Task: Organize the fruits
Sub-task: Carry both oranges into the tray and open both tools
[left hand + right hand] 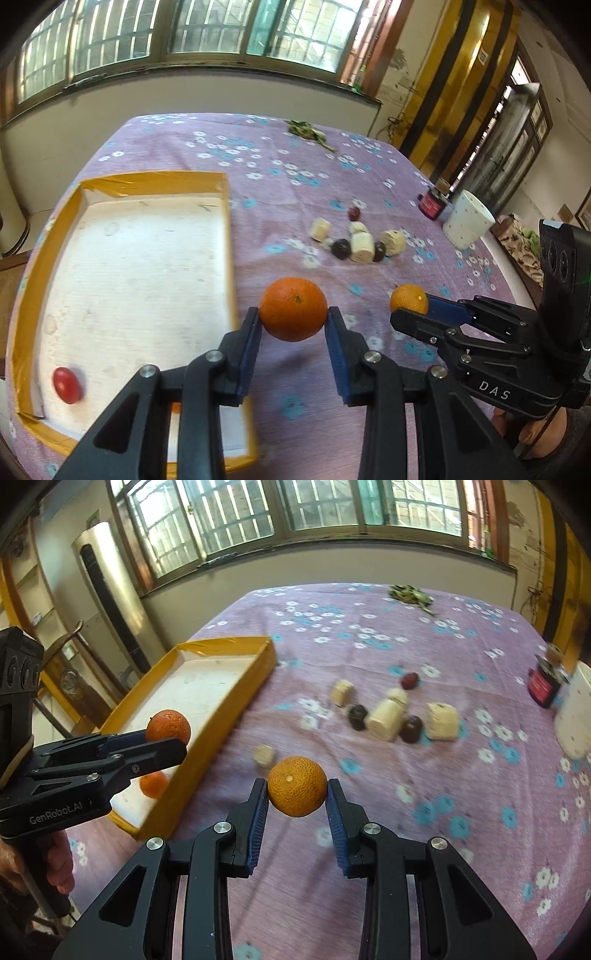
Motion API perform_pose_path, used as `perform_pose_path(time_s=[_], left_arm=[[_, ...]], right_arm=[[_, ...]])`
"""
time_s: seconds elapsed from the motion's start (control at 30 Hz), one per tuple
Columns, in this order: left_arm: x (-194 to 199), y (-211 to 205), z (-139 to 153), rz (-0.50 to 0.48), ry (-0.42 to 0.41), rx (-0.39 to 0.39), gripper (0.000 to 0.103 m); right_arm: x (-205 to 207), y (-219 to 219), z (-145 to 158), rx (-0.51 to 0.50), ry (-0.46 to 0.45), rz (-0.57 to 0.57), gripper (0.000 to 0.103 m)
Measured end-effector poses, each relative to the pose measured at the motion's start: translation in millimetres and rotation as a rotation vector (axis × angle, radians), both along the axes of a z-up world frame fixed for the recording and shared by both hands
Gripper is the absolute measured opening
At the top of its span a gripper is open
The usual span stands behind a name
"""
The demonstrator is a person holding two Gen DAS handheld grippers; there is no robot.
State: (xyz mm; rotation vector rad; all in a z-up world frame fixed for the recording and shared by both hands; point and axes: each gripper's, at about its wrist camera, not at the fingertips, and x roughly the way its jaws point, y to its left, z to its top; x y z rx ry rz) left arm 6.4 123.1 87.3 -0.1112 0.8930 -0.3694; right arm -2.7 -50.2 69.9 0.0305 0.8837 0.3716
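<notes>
The left hand-held gripper (293, 319) pinches 1 orange (293, 308) just beside the yellow box (231, 236). The right hand-held gripper (297, 794) pinches a smaller orange (297, 786) above the bench (424, 775). Best to carry both over the box and lower them gently.

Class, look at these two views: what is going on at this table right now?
A person is sorting fruit with two handheld grippers. The left gripper is shut on a deep orange tangerine near the yellow-rimmed tray; the right gripper is shut on a paler one. A red fruit already lies in the tray. Dark fruits and pale chunks wait on the floral cloth.
</notes>
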Motion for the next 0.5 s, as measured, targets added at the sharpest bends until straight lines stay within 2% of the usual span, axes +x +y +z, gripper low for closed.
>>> perform_pose_path(time_s=[0.2, 0.5], left_arm=[[4, 51, -2, 0.084, 0.001, 0.014, 0.038], [16, 118, -25, 0.204, 0.046, 0.055, 0.038]], right_arm=[[16, 49, 5, 0.012, 0.001, 0.079, 0.031], [39, 116, -3, 0.008, 0.012, 0.190, 0.031]])
